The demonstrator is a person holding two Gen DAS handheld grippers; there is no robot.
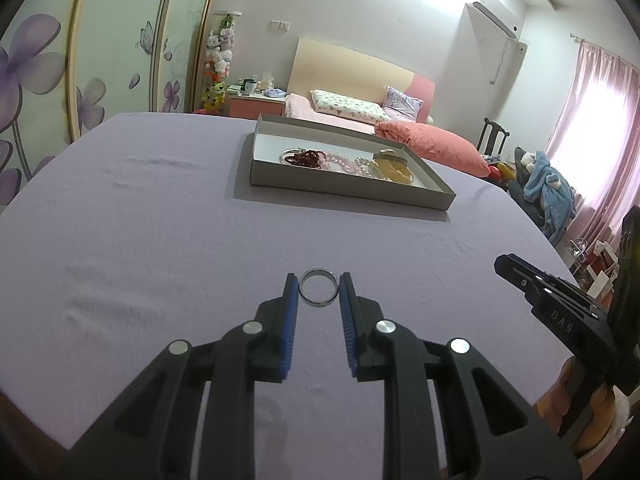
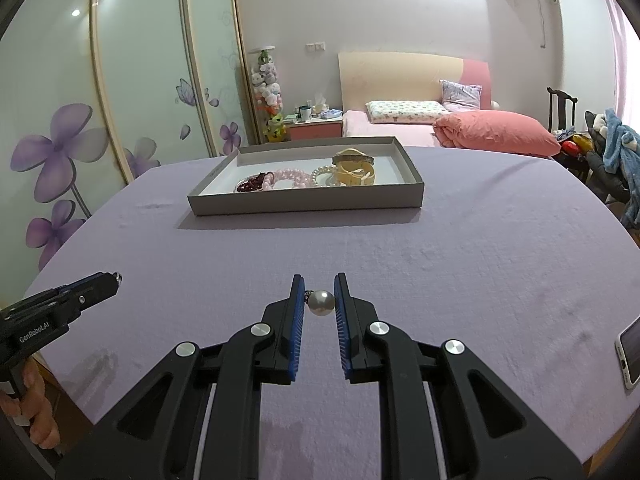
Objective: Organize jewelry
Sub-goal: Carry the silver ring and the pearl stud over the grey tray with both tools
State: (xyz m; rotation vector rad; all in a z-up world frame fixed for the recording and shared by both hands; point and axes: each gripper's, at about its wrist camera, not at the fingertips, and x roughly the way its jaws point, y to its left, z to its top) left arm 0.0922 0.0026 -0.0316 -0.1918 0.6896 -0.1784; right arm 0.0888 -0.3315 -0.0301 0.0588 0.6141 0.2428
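Silver metal ring (image 1: 319,287) sat pinched between the blue pads of the left tool (image 1: 319,289), its fingers narrowed onto the band. The right tool (image 2: 320,302) was closed on a pearl earring (image 2: 321,303). Both items hung above the lilac-covered surface (image 2: 460,272), well short of the grey box tray (image 2: 308,203) already holding bracelets. Risk, in my judgement: the smooth band or round pearl could squirt from the pads if grip slackened in transit, and roll off.
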